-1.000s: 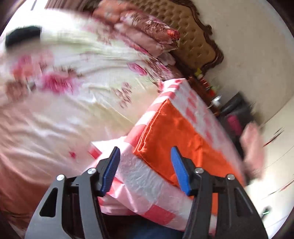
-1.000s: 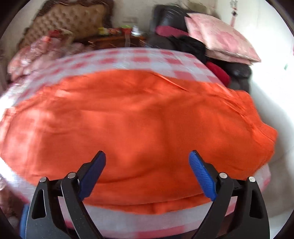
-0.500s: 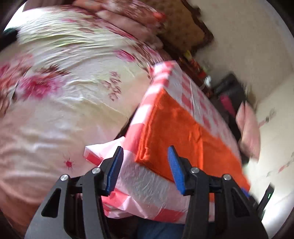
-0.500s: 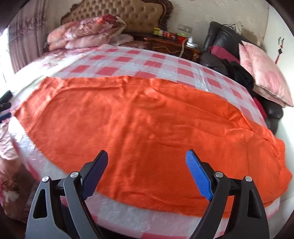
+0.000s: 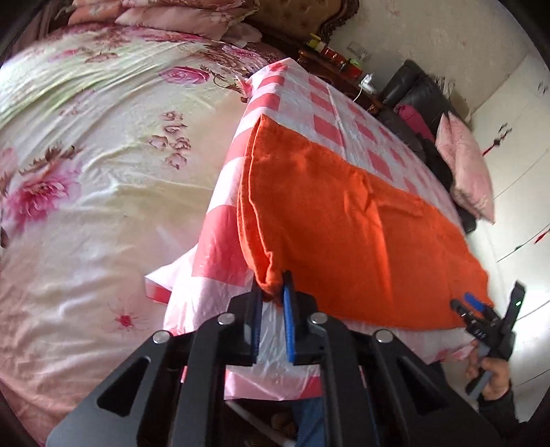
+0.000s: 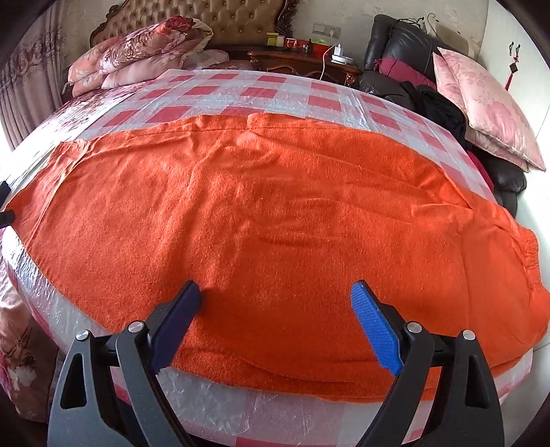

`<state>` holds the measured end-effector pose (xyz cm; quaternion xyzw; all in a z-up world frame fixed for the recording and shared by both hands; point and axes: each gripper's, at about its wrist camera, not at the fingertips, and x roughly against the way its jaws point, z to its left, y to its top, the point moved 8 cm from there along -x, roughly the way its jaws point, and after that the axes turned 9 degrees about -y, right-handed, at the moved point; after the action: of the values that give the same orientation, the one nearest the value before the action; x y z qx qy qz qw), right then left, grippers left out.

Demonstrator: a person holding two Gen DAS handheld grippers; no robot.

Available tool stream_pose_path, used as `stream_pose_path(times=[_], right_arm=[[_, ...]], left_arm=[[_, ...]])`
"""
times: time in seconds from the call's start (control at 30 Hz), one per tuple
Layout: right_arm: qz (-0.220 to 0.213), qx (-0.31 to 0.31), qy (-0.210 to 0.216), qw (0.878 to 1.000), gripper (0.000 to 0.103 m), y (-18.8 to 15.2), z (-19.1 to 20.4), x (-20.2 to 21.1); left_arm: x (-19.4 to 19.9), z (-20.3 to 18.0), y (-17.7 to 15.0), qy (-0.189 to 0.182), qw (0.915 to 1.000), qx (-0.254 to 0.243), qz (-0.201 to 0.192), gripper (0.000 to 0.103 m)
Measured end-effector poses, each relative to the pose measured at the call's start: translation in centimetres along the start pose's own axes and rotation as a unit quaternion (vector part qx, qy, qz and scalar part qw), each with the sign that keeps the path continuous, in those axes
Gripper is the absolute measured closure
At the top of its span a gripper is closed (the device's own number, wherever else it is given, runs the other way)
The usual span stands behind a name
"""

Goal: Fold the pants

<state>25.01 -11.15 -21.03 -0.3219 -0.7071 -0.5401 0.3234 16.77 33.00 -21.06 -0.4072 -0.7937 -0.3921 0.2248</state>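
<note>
Orange pants (image 6: 275, 213) lie flat, folded lengthwise, on a table covered with a pink-and-white checked plastic cloth (image 6: 261, 93). In the left wrist view the pants (image 5: 343, 233) run away to the right. My left gripper (image 5: 273, 292) is shut on the near corner of the pants at the table's edge. My right gripper (image 6: 275, 295) is open, just above the pants near their front edge, with nothing between the fingers. It also shows in the left wrist view (image 5: 477, 309) at the pants' far right corner, held by a hand.
A bed with a floral sheet (image 5: 86, 165) lies left of the table. Folded quilts (image 6: 137, 55) and a tufted headboard (image 6: 206, 17) are behind. A wooden nightstand (image 6: 302, 65), a dark sofa with clothes (image 6: 422, 99) and a pink pillow (image 6: 488, 103) stand at the back right.
My left gripper has closed on the near corner of the pants; it was open before. My right gripper stays open and has moved slightly closer over the pants.
</note>
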Motion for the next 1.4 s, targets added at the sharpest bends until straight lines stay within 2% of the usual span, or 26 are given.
stream_pose_path(times=[0.13, 0.27, 0.37, 0.43, 0.47, 0.5, 0.6, 0.63, 0.67, 0.73, 0.8, 0.87, 0.93, 1.03, 1.07, 1.1, 1.2, 1.3, 1.37, 1.4], right_arm=[[-0.002, 0.012, 0.002, 1.0, 0.017, 0.2, 0.8, 0.1], [-0.001, 0.027, 0.022, 0.999, 0.017, 0.6, 2.8, 0.3], [-0.007, 0.047, 0.038, 0.998, 0.017, 1.0, 5.3, 0.5], [-0.008, 0.05, 0.039, 0.998, 0.016, 1.1, 6.1, 0.7], [-0.008, 0.047, 0.037, 0.998, 0.016, 1.1, 6.1, 0.7], [-0.006, 0.044, 0.037, 0.998, 0.016, 1.1, 6.1, 0.7], [0.0, 0.038, 0.049, 0.998, 0.015, 1.0, 5.9, 0.5], [0.002, 0.035, 0.052, 0.998, 0.015, 1.0, 5.8, 0.4], [0.002, 0.035, 0.052, 0.998, 0.015, 0.9, 5.9, 0.4], [-0.001, 0.04, 0.048, 0.998, 0.015, 0.9, 6.0, 0.5], [-0.002, 0.044, 0.045, 0.998, 0.015, 1.0, 6.0, 0.5], [0.0, 0.045, 0.044, 0.998, 0.014, 1.0, 6.0, 0.5], [0.0, 0.045, 0.042, 0.998, 0.014, 1.0, 6.0, 0.5], [-0.002, 0.042, 0.042, 0.998, 0.014, 0.9, 5.9, 0.5], [-0.002, 0.041, 0.042, 0.998, 0.014, 0.9, 5.9, 0.5], [-0.002, 0.041, 0.042, 0.998, 0.014, 0.9, 6.0, 0.5], [-0.001, 0.046, 0.041, 0.998, 0.014, 0.9, 6.0, 0.5], [0.0, 0.045, 0.042, 0.998, 0.014, 0.9, 6.0, 0.5], [0.0, 0.041, 0.043, 0.998, 0.014, 0.9, 5.9, 0.5], [0.0, 0.04, 0.044, 0.998, 0.014, 0.9, 5.9, 0.5]], left_arm=[[1.1, 1.0, 0.7, -0.037, 0.9983, 0.04, -0.02, 0.093], [2.0, 3.1, 1.5, -0.036, 0.9968, 0.062, -0.035, 0.093], [3.0, 5.6, 2.2, -0.054, 0.992, 0.097, -0.061, 0.093], [3.1, 7.5, 1.9, -0.071, 0.9851, 0.139, -0.072, 0.078], [3.2, 8.3, 1.6, -0.08, 0.9808, 0.159, -0.08, 0.053], [3.7, 9.2, 1.2, -0.108, 0.9706, 0.19, -0.1, 0.037], [3.2, 11.2, -0.8, -0.183, 0.9378, 0.266, -0.127, 0.038], [2.7, 11.1, -1.4, -0.202, 0.9305, 0.278, -0.128, 0.038], [2.0, 10.9, -1.9, -0.235, 0.9188, 0.291, -0.127, 0.038], [1.3, 10.5, -2.4, -0.269, 0.9035, 0.306, -0.133, 0.039], [1.0, 10.5, -2.2, -0.297, 0.8887, 0.318, -0.145, 0.045], [-0.4, 10.6, -2.7, -0.301, 0.881, 0.345, -0.12, 0.049], [-0.7, 10.4, -2.7, -0.325, 0.8697, 0.352, -0.12, 0.052], [-0.4, 9.9, -2.2, -0.355, 0.86, 0.345, -0.124, 0.055], [-0.5, 9.9, -2.0, -0.356, 0.8606, 0.343, -0.121, 0.061], [-0.4, 10.0, -1.7, -0.349, 0.8645, 0.34, -0.122, 0.069], [0.5, 10.0, -0.2, -0.344, 0.8692, 0.328, -0.138, 0.07], [1.9, 8.9, 1.1, -0.341, 0.8785, 0.302, -0.145, 0.07], [1.5, 8.6, 1.3, -0.319, 0.8894, 0.3, -0.131, 0.07], [1.0, 8.6, 1.2, -0.291, 0.8984, 0.306, -0.121, 0.07]])
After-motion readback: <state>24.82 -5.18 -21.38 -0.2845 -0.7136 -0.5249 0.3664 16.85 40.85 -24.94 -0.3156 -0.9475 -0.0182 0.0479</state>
